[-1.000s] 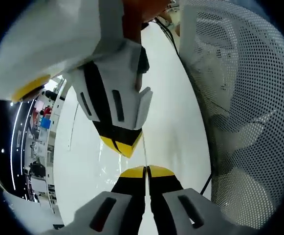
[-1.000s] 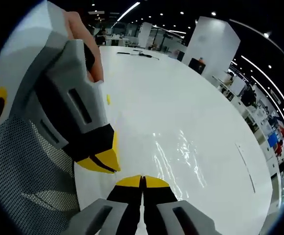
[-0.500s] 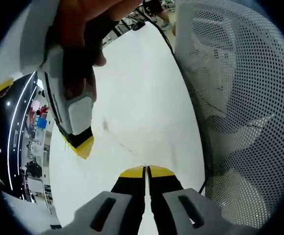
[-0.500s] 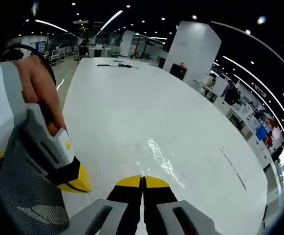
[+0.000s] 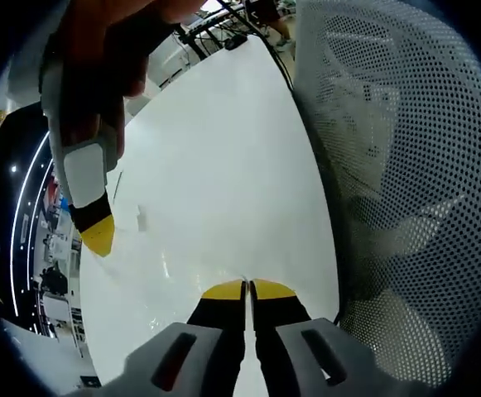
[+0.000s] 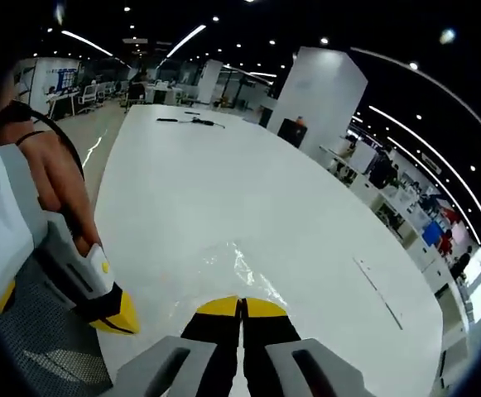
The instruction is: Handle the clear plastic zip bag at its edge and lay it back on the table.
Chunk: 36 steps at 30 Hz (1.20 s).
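Right gripper view: right claw [image 6: 241, 307], pressed together, has risen off the zip bag [image 6: 240, 277] (now flat on the white surface [image 6: 223, 190]); left claw [image 6: 112, 313] also pressed together; laying-down appears complete.

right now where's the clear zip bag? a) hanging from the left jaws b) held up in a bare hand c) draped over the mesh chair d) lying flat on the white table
d: in the right gripper view the clear zip bag lies flat and glinting on the white table, just past the right gripper.
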Tool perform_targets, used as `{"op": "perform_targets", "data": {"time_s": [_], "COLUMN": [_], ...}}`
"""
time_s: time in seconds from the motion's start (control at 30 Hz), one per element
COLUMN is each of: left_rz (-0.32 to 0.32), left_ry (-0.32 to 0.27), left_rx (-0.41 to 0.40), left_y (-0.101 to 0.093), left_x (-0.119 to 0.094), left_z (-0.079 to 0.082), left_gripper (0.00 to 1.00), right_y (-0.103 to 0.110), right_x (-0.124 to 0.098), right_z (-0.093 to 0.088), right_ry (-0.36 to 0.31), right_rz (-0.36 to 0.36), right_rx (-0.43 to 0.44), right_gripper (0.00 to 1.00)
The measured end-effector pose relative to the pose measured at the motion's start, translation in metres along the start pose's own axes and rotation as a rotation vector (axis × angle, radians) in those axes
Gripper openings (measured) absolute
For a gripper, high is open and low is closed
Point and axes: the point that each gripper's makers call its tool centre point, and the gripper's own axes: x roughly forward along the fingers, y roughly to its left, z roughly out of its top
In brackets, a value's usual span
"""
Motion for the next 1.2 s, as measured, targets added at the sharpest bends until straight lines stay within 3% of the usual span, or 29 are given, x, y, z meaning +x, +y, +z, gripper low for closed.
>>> {"op": "perform_targets", "data": {"time_s": [0.37, 0.73, 0.93, 1.2], "left_rz": [0.018, 0.064, 0.073, 0.067], "left_ry": [0.028, 0.066, 0.096, 0.113], "left_rx": [-0.025, -0.054, -0.028, -0.006], "left_y": [0.006, 0.017, 0.017, 0.016], "left_x": [0.001, 0.003, 0.004, 0.007], "left_z": [-0.009, -0.014, -0.020, -0.031], "left_gripper": [0.00, 0.00, 0.00, 0.00], "right_y": [0.005, 0.038, 0.045, 0.051], "right_x": [-0.005, 0.006, 0.007, 0.007], "right_z": [0.001, -0.016, -0.021, -0.031], "right_ry": [0.000, 0.030, 0.046, 0.062], "right_rz": [0.009, 0.095, 0.132, 0.163], "right_rx": [0.011, -0.063, -0.040, -0.004], "right_gripper": [0.00, 0.00, 0.00, 0.08]}}
